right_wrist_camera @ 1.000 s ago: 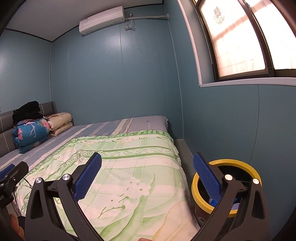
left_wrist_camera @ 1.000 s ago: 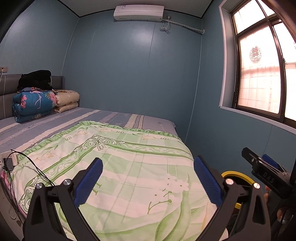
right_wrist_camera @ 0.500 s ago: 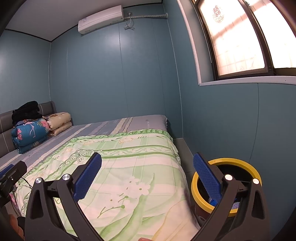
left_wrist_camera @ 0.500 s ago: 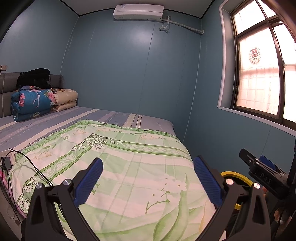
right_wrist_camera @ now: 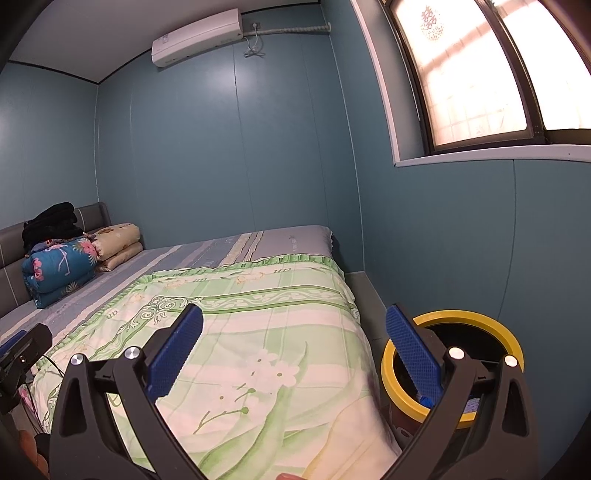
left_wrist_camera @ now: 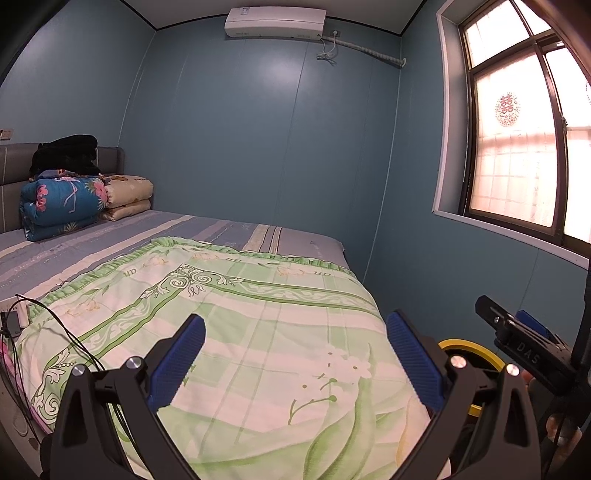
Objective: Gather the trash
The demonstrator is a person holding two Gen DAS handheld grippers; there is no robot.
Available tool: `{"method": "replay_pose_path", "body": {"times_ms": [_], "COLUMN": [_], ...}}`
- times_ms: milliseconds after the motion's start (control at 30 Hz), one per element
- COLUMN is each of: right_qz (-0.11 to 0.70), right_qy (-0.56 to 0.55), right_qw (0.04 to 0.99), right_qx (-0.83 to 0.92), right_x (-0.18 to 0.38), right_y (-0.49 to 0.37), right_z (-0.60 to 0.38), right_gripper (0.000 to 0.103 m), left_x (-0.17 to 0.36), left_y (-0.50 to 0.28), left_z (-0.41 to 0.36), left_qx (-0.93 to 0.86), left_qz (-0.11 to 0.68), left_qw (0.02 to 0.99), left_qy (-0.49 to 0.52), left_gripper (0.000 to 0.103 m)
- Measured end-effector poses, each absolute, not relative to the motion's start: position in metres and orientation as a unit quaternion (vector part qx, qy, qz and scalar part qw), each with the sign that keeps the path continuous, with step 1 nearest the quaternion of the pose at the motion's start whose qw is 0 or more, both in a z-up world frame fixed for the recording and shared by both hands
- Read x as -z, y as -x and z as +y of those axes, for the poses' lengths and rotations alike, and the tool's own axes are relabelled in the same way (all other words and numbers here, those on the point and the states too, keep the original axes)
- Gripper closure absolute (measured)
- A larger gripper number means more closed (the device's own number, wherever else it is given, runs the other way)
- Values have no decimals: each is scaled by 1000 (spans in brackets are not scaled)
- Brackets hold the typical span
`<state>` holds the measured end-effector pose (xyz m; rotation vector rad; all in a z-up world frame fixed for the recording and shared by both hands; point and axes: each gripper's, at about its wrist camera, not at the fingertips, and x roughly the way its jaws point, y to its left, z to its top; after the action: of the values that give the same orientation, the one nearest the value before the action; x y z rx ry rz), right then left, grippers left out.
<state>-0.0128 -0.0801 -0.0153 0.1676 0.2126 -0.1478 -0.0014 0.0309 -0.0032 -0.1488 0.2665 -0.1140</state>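
Left wrist view: your left gripper (left_wrist_camera: 295,354) is spread wide, empty, above the green quilt (left_wrist_camera: 236,314). The yellow-rimmed bin (left_wrist_camera: 476,350) sits low right, beside the bed.

Right wrist view: your right gripper (right_wrist_camera: 295,350) is also wide, empty; bin (right_wrist_camera: 506,332) behind its right finger.

I see blue walls (left_wrist_camera: 258,147), a bed (left_wrist_camera: 258,332) under a green floral quilt, a bright window (left_wrist_camera: 517,155), an air conditioner (left_wrist_camera: 275,22)
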Motion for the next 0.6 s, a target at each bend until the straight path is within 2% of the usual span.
{"method": "replay_pose_path", "body": {"times_ms": [600], "right_qz": [113], "right_qy": [-88], "right_qw": [987], "right_qx": [77], "right_x": [19], "right_y": [9], "right_z": [-83], "right_gripper": [8], "left_x": [7], "left_y": [-1], "left_z": [29], "left_qx": [62], "left_qz": [136], "left_qw": [986], "left_qy": [73], "left_gripper": [8]}}
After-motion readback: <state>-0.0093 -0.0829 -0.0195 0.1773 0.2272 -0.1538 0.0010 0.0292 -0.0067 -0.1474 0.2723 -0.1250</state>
